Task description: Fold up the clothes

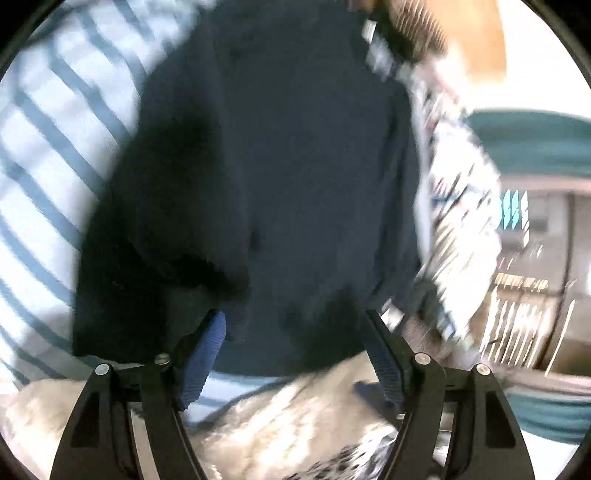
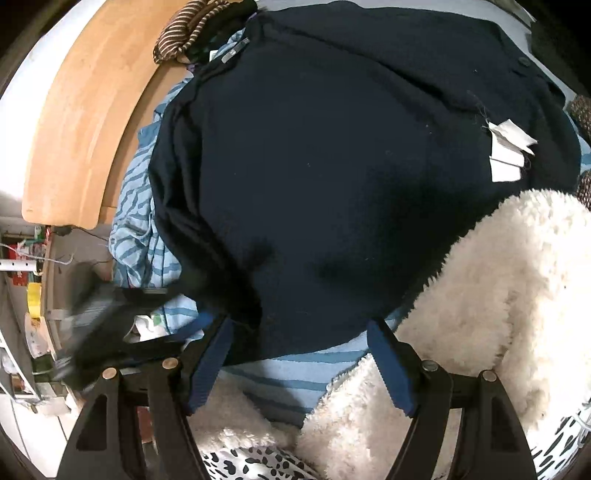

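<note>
A dark navy garment [image 2: 332, 166] lies spread over a blue-and-white striped sheet [image 2: 136, 192], with white care tags [image 2: 508, 151] near its right edge. It fills the middle of the blurred left wrist view [image 1: 277, 166] too. My right gripper [image 2: 299, 332] is open, its blue-padded fingers [image 2: 210, 365] straddling the garment's near hem without holding it. My left gripper [image 1: 295, 328] is open just above the garment's near edge and holds nothing. The other gripper's dark body [image 2: 107, 321] shows blurred at the lower left of the right wrist view.
A white fleecy garment [image 2: 498, 295] lies at the right and near side, over a black-and-white spotted cloth [image 2: 255, 461]. A brown striped garment [image 2: 184, 33] sits at the far end by the wooden bed frame [image 2: 81, 118]. Shelves with clutter [image 1: 535, 295] stand beyond the bed.
</note>
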Action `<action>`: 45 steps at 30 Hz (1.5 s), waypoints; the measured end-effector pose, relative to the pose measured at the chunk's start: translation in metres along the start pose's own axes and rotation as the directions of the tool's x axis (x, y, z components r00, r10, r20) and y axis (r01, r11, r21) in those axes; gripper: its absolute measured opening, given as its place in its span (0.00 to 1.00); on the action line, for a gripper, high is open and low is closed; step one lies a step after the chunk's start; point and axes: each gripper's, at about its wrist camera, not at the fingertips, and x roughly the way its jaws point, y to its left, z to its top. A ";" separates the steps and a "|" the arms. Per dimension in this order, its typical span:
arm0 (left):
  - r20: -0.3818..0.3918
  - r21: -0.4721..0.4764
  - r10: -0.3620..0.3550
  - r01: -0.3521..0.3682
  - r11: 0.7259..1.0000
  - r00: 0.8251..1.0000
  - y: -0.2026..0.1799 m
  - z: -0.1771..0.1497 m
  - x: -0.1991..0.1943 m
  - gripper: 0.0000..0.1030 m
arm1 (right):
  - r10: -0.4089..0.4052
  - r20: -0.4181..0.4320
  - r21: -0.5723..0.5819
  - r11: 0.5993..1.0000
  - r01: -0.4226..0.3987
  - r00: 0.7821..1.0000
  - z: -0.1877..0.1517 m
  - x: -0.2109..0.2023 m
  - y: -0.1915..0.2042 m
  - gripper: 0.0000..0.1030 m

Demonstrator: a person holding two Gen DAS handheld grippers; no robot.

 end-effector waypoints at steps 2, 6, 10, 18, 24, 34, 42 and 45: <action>0.158 -0.083 0.022 -0.009 0.997 0.987 0.013 0.001 -0.036 0.73 | -0.027 0.004 -0.040 0.999 0.027 1.000 0.002 0.001 0.004 0.77; 0.351 -0.254 0.092 0.000 0.967 0.932 0.053 -0.005 -0.079 0.73 | -0.104 0.015 -0.211 0.972 0.104 0.995 0.016 0.015 0.039 0.68; 0.405 -0.370 0.016 0.148 0.917 0.914 0.098 -0.018 -0.087 0.73 | -0.156 0.067 -0.495 0.852 0.168 0.986 0.006 0.030 0.099 0.55; 0.558 -0.472 -0.128 0.440 0.764 0.820 0.129 -0.046 -0.091 0.73 | -0.148 0.100 -0.915 0.374 0.150 0.984 -0.050 0.108 0.202 0.38; 0.494 -0.465 -0.084 0.345 0.816 0.865 0.121 -0.033 -0.084 0.73 | -0.384 0.145 -0.895 0.343 0.287 0.912 -0.034 0.196 0.197 0.45; 0.322 -0.520 0.086 0.101 0.848 0.943 0.116 -0.012 -0.060 0.73 | -0.093 0.069 -0.590 0.799 0.115 0.993 0.040 0.099 0.134 0.06; 0.094 -0.408 0.192 -0.138 0.903 0.977 0.089 0.022 -0.010 0.73 | -0.193 -0.072 -0.157 0.971 0.180 0.979 0.072 0.080 0.020 0.12; 0.035 -0.356 0.227 -0.200 0.913 0.973 0.083 0.026 0.000 0.73 | -0.199 -0.160 -0.066 0.980 0.190 0.967 0.067 0.095 -0.008 0.24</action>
